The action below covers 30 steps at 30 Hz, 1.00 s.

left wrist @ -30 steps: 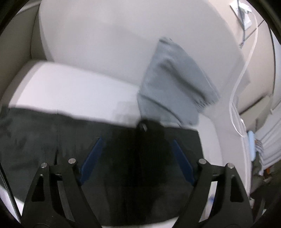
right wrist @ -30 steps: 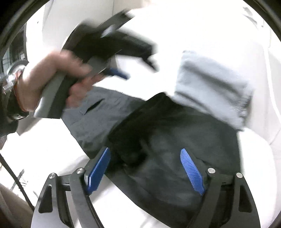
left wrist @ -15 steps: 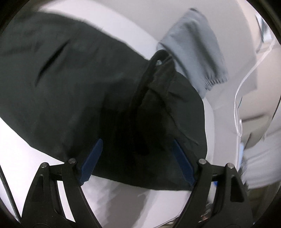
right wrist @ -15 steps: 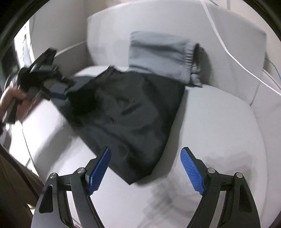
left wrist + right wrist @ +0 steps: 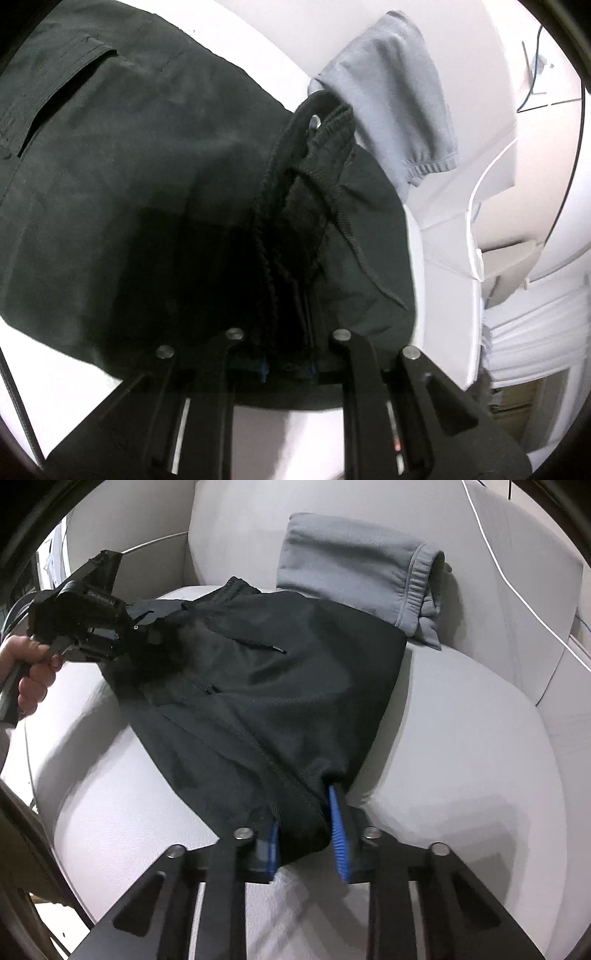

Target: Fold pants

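Two grips now hold the black woven pants [image 5: 266, 686] on the pale grey seat cushion [image 5: 461, 738]: your left gripper [image 5: 286, 363] has just clenched on the ribbed waistband, your right gripper [image 5: 306, 843] on the bunched hem. Limp, light cloth sags, so keep it taut.

1. A home living room, by the look of it: a pale upholstered armchair [image 5: 461, 716] with a rounded backrest and a thick seat cushion fills most of both views.
2. Clothes lie on the seat: black pants [image 5: 266, 686] and a folded grey sweat garment [image 5: 354, 561] leaning on the backrest.
3. A thin white cable [image 5: 517, 572] trails over the chair back.
4. Beside the chair, the left wrist view shows pale gathered fabric [image 5: 535, 332], like a curtain or bedding, and white furniture edges [image 5: 506, 206].
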{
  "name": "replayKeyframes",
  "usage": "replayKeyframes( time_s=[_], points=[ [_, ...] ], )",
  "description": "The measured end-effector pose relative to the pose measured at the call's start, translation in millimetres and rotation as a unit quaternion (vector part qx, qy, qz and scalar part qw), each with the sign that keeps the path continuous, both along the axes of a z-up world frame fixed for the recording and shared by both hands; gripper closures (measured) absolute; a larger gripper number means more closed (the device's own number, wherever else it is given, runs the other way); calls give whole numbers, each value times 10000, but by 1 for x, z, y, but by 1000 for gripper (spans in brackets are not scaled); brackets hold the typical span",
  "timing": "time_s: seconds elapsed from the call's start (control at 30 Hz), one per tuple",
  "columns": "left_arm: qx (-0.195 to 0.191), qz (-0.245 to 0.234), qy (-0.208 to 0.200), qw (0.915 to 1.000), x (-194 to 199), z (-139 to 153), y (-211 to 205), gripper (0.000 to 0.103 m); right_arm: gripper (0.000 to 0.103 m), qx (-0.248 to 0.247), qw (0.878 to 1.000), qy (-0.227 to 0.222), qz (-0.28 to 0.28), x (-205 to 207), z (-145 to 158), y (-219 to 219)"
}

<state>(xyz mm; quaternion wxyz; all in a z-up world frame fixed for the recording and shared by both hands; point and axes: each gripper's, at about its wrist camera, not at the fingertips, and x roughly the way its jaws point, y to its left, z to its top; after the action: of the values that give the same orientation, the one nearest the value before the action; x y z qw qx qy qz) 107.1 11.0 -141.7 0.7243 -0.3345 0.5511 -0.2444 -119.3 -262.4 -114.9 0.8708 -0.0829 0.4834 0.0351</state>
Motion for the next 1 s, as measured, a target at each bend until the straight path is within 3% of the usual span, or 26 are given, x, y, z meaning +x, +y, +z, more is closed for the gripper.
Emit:
replayKeyframes(
  time_s=[0.07, 0.17, 0.23, 0.33, 0.53, 0.67, 0.73, 0.83, 0.9, 1.0],
  points=[
    [-510, -128, 107, 9986, -4, 4, 12, 92, 89, -130, 9999, 53, -18, -3, 0, -1],
    [-601, -358, 189, 9974, -6, 2, 17, 92, 90, -249, 9996, 57, -73, -10, 3, -4],
    [-618, -349, 556, 9959, -8, -18, 23, 92, 90, -116, 9994, 245, -197, -10, -5, -12],
    [-305, -426, 614, 9967, -8, -31, 22, 92, 90, -228, 9992, 306, -108, -12, -8, -7],
    [244, -763, 294, 9964, -12, -12, 7, 86, 90, -112, 9991, 391, -142, -13, -8, -12],
    [286, -732, 315, 9964, -11, -5, 9, 85, 90, -204, 9989, 413, -103, -15, -5, -9],
    [197, -726, 297, 9967, -13, -2, 9, 90, 90, -143, 9989, 418, -126, -15, -5, -9],
    [366, -907, -19, 9952, -15, 6, 10, 90, 90, -46, 9988, 459, -146, -15, -6, -12],
    [640, -1009, 63, 9928, -14, -5, 7, 90, 90, -64, 9986, 515, -128, -15, -11, -12],
    [447, -935, 125, 9945, -11, -12, 12, 90, 90, -91, 9985, 518, -146, -17, -11, -9]
  ],
)
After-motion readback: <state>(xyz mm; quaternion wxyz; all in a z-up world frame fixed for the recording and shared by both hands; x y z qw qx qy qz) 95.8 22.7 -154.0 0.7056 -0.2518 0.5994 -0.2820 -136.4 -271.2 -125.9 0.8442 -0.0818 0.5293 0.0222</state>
